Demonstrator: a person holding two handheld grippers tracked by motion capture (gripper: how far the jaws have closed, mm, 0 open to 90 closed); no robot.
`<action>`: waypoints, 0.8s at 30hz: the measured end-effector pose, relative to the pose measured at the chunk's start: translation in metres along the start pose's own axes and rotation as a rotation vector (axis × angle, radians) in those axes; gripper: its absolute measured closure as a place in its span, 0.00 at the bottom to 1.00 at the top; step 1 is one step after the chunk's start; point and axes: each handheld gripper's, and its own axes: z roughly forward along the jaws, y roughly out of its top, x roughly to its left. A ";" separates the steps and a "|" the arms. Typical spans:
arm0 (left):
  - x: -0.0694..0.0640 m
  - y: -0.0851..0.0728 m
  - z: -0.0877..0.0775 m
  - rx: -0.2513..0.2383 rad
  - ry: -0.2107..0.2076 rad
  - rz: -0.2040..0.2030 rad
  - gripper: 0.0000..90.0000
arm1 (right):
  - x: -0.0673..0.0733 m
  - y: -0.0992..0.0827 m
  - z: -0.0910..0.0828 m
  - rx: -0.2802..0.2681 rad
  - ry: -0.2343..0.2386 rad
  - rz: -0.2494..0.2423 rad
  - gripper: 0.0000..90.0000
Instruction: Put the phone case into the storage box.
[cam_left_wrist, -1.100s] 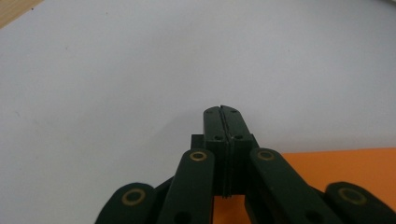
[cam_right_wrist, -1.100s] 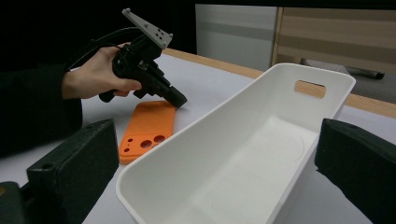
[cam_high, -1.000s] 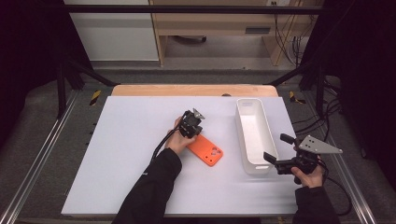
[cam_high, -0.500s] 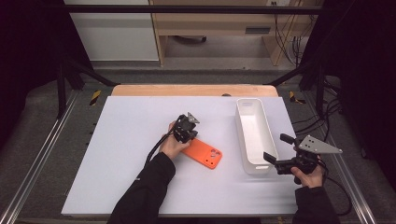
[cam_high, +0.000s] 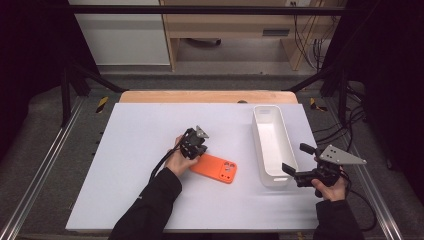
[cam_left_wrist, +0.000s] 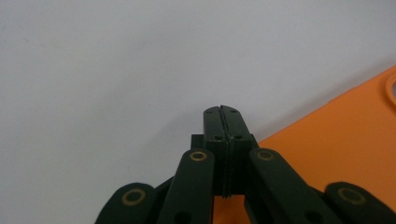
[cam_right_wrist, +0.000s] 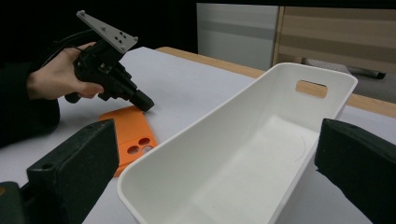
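An orange phone case lies flat on the white table, camera holes up. My left gripper points down at the case's far left edge with its jaws shut and nothing between them. In the left gripper view the shut tips sit over the table right beside the case. My right gripper hovers at the near right end of the white bin, jaws wide open. The right gripper view shows the empty bin, the case and the left gripper.
The long white bin has a handle slot in its far wall. A wooden strip runs along the table's far edge. Metal rails flank the table. Cables trail at the right.
My left gripper has moved left and toward the person, and the orange case has slid a little the same way. The right gripper has stayed put.
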 end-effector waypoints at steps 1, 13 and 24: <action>0.000 -0.001 -0.001 -0.001 -0.002 -0.004 1.00 | 0.000 0.000 0.000 -0.001 0.001 0.000 0.00; -0.008 -0.013 -0.011 0.006 0.002 -0.010 1.00 | 0.000 0.000 0.000 -0.001 0.000 0.000 0.00; -0.020 -0.024 -0.023 0.017 0.006 -0.004 1.00 | 0.000 0.000 0.000 -0.002 0.002 -0.002 0.00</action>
